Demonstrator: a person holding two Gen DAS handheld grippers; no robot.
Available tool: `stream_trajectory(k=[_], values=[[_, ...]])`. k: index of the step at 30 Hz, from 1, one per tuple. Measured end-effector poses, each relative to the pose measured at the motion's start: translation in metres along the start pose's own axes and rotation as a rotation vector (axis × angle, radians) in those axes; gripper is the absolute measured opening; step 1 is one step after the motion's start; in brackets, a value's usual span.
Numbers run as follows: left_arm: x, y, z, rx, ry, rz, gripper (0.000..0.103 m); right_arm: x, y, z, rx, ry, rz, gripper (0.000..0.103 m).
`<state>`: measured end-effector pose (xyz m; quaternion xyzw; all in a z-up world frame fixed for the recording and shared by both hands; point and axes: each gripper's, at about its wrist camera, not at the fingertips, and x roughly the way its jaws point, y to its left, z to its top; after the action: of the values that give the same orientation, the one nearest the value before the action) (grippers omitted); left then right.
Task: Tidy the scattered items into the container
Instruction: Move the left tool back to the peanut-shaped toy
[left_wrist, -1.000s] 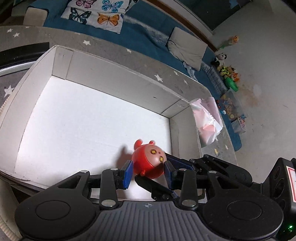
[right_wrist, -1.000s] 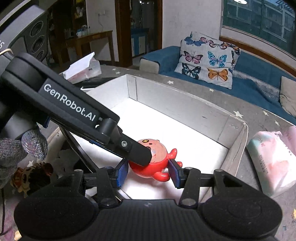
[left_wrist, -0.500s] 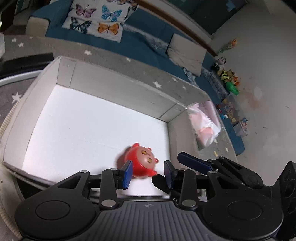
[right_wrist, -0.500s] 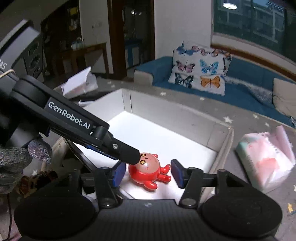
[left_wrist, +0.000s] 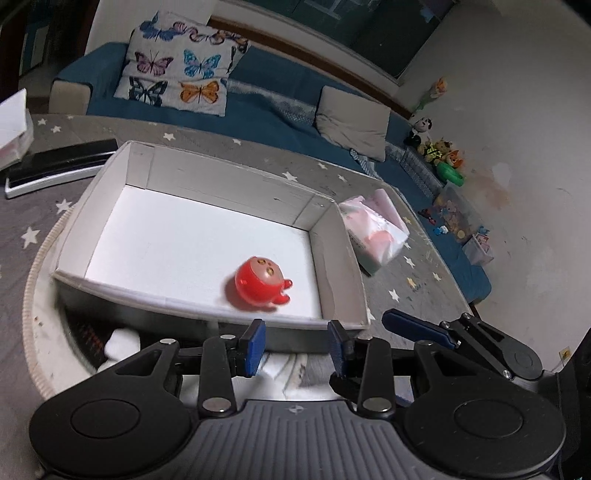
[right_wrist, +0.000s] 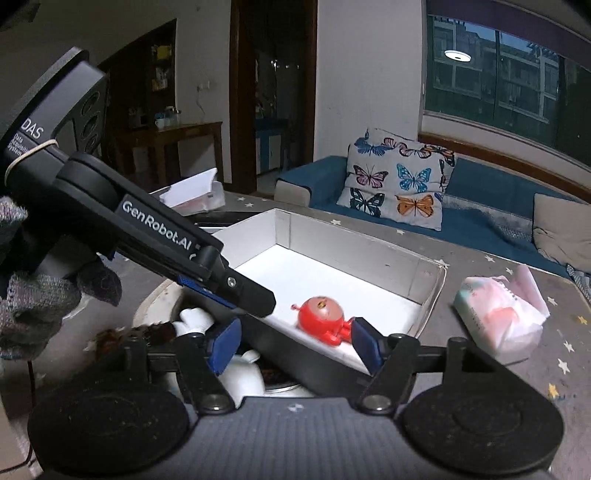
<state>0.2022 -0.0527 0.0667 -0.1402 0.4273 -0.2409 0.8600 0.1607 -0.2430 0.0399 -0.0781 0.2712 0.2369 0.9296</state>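
Observation:
A red round toy (left_wrist: 261, 282) lies loose on the white floor of the open cardboard box (left_wrist: 229, 173), near its front right corner; it also shows in the right wrist view (right_wrist: 322, 315). My left gripper (left_wrist: 297, 345) is open and empty, just outside the box's near wall. My right gripper (right_wrist: 295, 341) is open and empty, also at the near wall of the box (right_wrist: 354, 245), beside the left gripper's arm (right_wrist: 166, 240). A white plush toy (right_wrist: 236, 363) lies below the grippers, partly hidden.
A pink tissue pack (left_wrist: 373, 230) lies right of the box on the grey star-patterned cover (left_wrist: 221, 142); it also shows in the right wrist view (right_wrist: 498, 314). A black flat box (left_wrist: 59, 166) lies at the left. A blue sofa with a butterfly pillow (left_wrist: 181, 83) stands behind.
The left gripper opened and let the red toy go; the toy now lies in the box. Both grippers drew back and up from the box.

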Motion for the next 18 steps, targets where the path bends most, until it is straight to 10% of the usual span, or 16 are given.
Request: stream_trajectory(k=[18], values=[[-0.052,0.02,-0.091,0.01,-0.019,0.051,0.039,-0.054,0.08,-0.058,-0.088,-0.015,0.111,0.08]])
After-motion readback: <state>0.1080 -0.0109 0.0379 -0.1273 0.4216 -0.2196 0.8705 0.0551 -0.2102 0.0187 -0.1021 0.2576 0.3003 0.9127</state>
